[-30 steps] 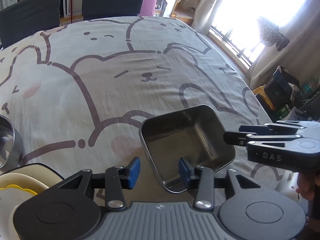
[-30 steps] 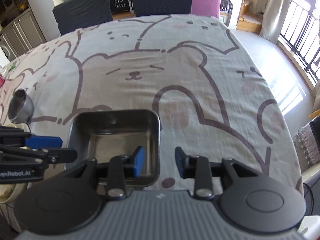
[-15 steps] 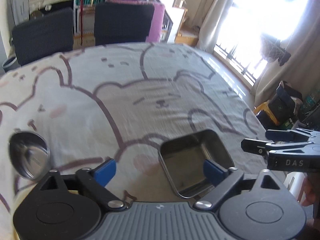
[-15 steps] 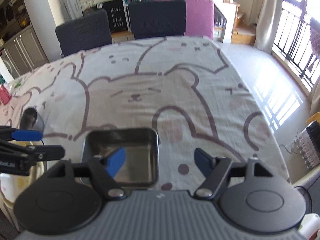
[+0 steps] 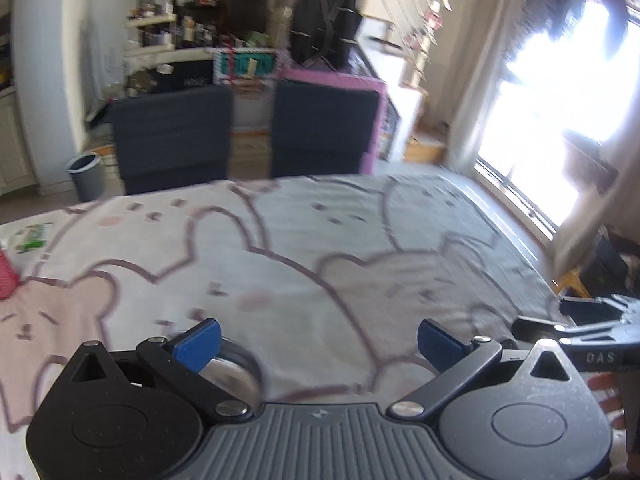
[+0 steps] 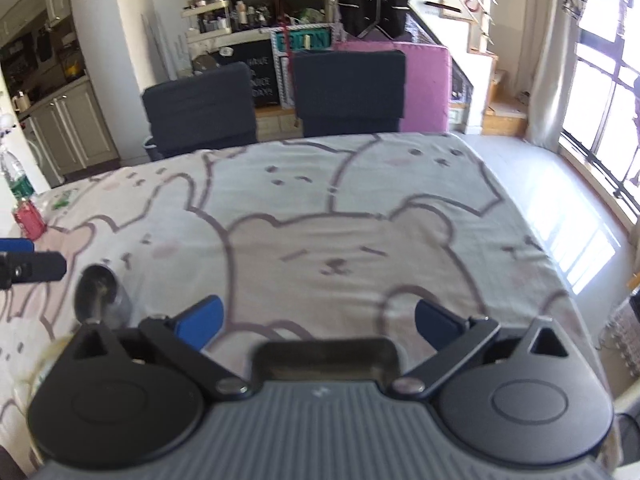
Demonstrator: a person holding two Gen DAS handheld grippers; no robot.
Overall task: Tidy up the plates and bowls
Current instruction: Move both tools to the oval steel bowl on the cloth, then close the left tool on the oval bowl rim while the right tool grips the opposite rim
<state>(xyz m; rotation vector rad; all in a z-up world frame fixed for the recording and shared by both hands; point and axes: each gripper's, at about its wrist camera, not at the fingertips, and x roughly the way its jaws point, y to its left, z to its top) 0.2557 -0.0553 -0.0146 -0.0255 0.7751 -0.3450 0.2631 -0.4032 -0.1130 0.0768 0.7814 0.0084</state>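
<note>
You have two claws in view: the left claw [image 5: 318, 338] and the right claw [image 6: 318, 322]. One square steel tray [image 6: 326, 360] sits on the desk [image 6: 360, 216], and one round steel bowl [image 6: 98, 296] to its left. One red can [image 6: 29, 220] stands at the far left edge, with one clear bottle [image 6: 14, 178] behind it. Two dark chairs [image 6: 200, 108] stand at the far side, and one grey bin [image 5: 86, 176] on the floor

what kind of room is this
Most likely a dining area in a home, open to a kitchen. A table under a bear-print cloth has dark chairs at its far side, with cabinets and cluttered shelves behind.
</note>
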